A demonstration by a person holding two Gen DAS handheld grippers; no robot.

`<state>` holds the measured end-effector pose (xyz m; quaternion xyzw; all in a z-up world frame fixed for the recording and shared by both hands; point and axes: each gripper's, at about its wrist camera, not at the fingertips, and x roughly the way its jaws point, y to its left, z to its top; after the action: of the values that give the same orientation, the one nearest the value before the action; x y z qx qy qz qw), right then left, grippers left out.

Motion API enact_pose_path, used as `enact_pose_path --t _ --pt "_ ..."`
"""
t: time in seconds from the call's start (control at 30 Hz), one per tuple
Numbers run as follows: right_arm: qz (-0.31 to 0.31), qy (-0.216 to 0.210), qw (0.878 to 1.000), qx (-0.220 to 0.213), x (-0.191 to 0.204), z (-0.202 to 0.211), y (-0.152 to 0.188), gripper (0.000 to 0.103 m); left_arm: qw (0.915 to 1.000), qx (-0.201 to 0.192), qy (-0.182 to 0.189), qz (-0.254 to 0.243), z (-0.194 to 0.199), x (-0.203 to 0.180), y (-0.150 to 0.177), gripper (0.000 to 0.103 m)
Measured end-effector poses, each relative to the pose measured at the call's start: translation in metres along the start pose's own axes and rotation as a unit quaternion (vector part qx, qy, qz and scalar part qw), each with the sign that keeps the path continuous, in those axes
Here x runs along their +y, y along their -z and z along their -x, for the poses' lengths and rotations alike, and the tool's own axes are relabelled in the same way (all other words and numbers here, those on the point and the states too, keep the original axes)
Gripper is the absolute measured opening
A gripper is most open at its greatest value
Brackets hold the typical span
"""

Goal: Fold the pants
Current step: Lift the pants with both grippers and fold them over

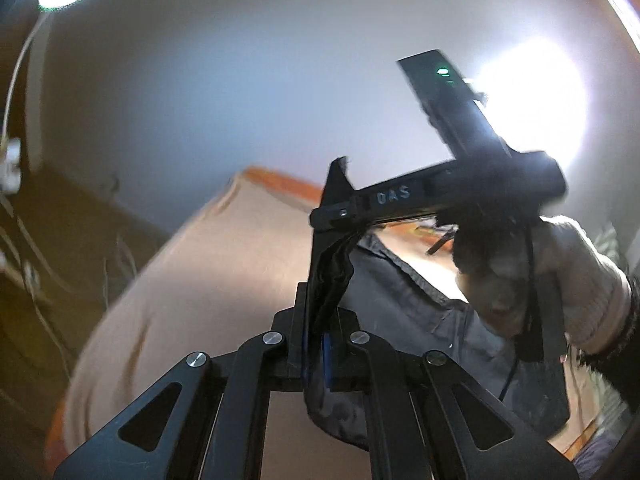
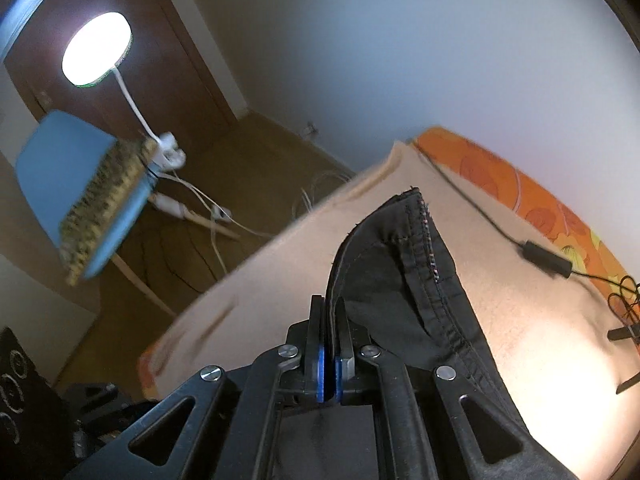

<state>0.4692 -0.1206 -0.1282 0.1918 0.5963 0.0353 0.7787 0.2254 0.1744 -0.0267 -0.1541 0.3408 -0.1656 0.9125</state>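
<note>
The left wrist view is showing the left gripper (image 1: 320, 344) pinching a dark bunched edge of the black pants (image 1: 404, 312), its jaws closed tight on the cloth, while the fabric is stretching away to the right toward the right gripper (image 1: 344, 216), which a gloved hand (image 1: 552, 280) is holding just ahead and slightly higher. In the right wrist view the right gripper (image 2: 329, 344) is likewise clamped hard on a stitched hem of the pants (image 2: 400, 280), with the rest of the garment draping down to the right onto the beige blanket (image 2: 280, 280) covering the bed. So the held edge is running roughly side to side between the two tools, both gripping the same end close together, and the long axis of the pants is hanging below and trailing toward the bed. The coming fold, as I judge it, is depending on keeping that edge taut and level while carrying it over the trailing length; neither hand looks clearly nearer to the free end.
</note>
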Motion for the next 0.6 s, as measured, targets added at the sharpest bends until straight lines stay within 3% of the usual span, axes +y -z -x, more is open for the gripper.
enact_pose_path --t 0.07,0.2,0.43,0.6 --pt "-0.002 0.007 1.0 0.012 0.003 -0.019 0.002 0.0 0.9995 0.018 -0.006 0.024 -0.01 0.013 0.003 0.003" --pt "-0.003 -0.002 1.0 0.011 0.009 -0.031 -0.003 0.0 0.9994 0.007 -0.021 0.027 -0.001 0.022 -0.002 0.003" --pt "0.018 -0.035 0.999 -0.025 0.048 -0.021 -0.04 0.0 0.9972 -0.04 -0.057 0.028 0.039 0.038 -0.032 0.003" --pt "0.049 -0.035 0.998 -0.035 0.073 -0.006 -0.047 0.0 0.9971 -0.041 -0.062 0.017 0.058 0.031 -0.032 0.003"
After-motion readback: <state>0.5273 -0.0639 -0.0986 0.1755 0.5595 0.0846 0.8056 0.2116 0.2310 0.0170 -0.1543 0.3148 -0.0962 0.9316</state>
